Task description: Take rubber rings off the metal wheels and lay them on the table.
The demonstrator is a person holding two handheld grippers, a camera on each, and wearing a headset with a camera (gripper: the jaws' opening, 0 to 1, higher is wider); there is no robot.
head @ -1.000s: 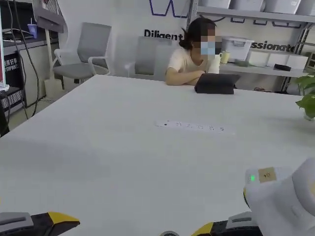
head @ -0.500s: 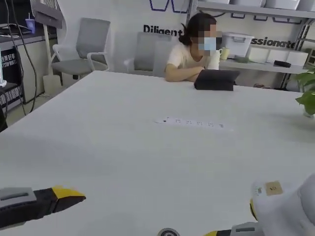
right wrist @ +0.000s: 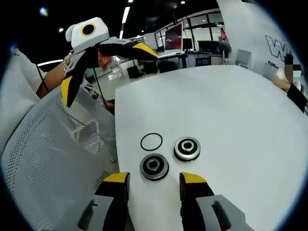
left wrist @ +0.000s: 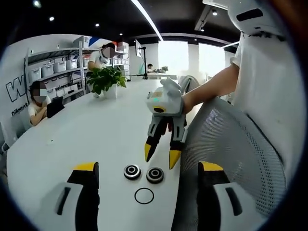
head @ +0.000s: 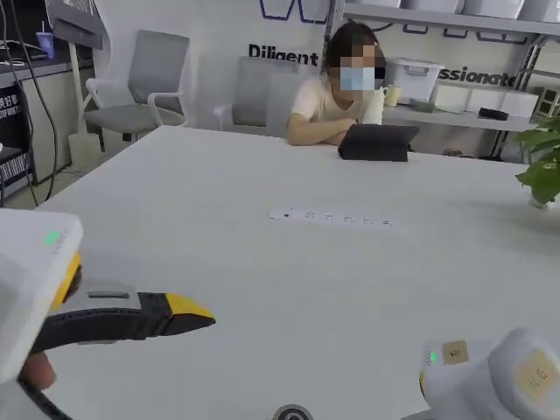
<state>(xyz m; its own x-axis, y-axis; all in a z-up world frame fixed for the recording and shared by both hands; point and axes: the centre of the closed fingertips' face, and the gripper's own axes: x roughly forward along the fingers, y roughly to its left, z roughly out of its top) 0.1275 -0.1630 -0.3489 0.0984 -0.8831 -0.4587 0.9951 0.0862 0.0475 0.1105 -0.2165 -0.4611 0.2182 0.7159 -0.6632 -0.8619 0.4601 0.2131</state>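
Observation:
Two metal wheels lie side by side near the table's front edge. One wheel (right wrist: 154, 166) (left wrist: 155, 175) has a dark rim, the other wheel (right wrist: 187, 148) (left wrist: 132, 172) a bright metal rim. A loose black rubber ring (right wrist: 151, 141) (left wrist: 144, 196) lies flat on the table beside them. My right gripper (right wrist: 154, 179) is open just short of the dark-rimmed wheel, holding nothing. My left gripper (left wrist: 149, 168) is open and raised above the table, also empty; the head view has it (head: 197, 317) at lower left. One wheel (head: 291, 413) peeks in at that view's bottom edge.
A grey mesh chair back (right wrist: 53, 144) (left wrist: 231, 144) stands against the table's near edge. A white power strip (head: 328, 217) lies mid-table. A person (head: 337, 96) sits at the far side with a black tablet (head: 376, 143). A potted plant (head: 542, 171) is far right.
My left gripper has risen and come further into the head view from the lower left. The right gripper has sunk lower in that view. The camera has also shifted a little.

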